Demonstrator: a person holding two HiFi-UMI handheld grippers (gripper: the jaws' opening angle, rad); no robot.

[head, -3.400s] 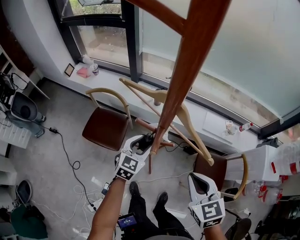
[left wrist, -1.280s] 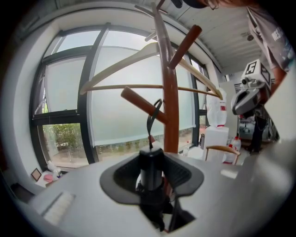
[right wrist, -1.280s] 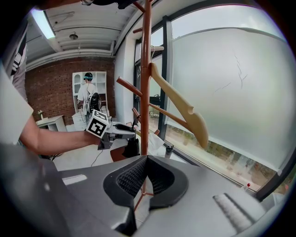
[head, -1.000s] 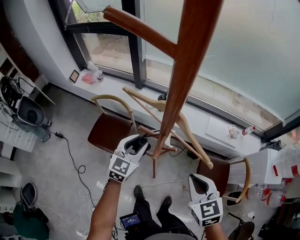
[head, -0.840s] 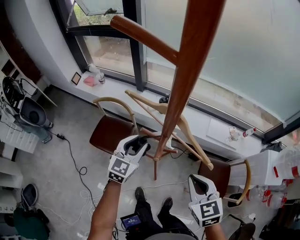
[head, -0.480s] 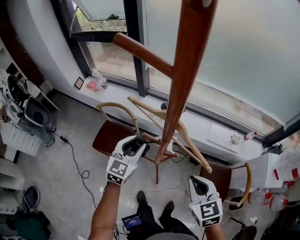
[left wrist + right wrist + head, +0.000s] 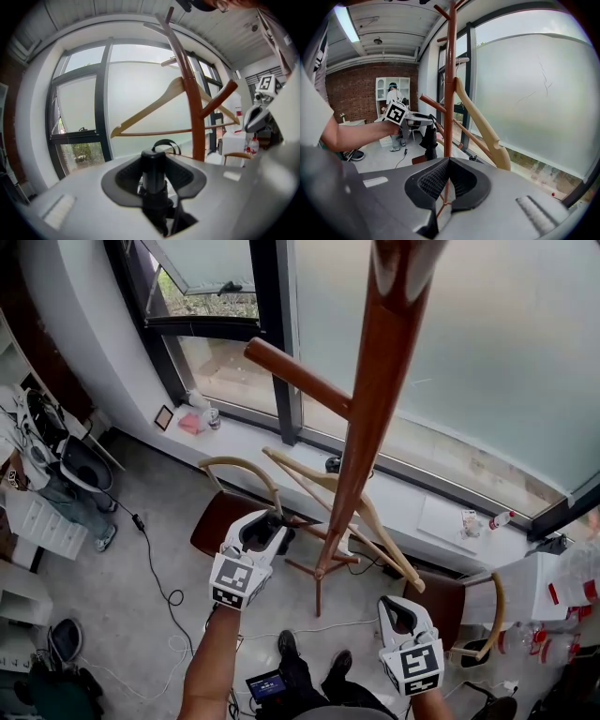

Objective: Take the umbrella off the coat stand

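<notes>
The short black umbrella handle [image 7: 153,174] is being gripped by the left gripper [image 7: 265,527]. It is being squeezed from both sides by the dark pads, and it is standing upright between them. A thin black strap loop [image 7: 167,143] is being seen just behind the top of the handle.

In the right gripper view, the folded black umbrella [image 7: 429,138] is being seen hanging down from the left gripper. It is being held just beside the red-brown pole of the coat stand [image 7: 377,399], at about 8 o'clock from the middle of that pole. Whether it is touching a peg cannot be told.

In the head view, the left gripper is being held at about 7 o'clock from the middle of the picture, close to the low part of the stand. The right gripper [image 7: 397,611] is being held at about 5 o'clock, well apart from the left one. Its fingertips are being pressed together, and nothing is being held by them. Only the pole is being seen far behind the gap under the tips.

A pale wooden coat hanger [image 7: 373,517] is being carried on the stand, at about 3 o'clock from the left gripper. A brown chair [image 7: 214,523] is being seen on the floor at about 9 o'clock from the left gripper.
</notes>
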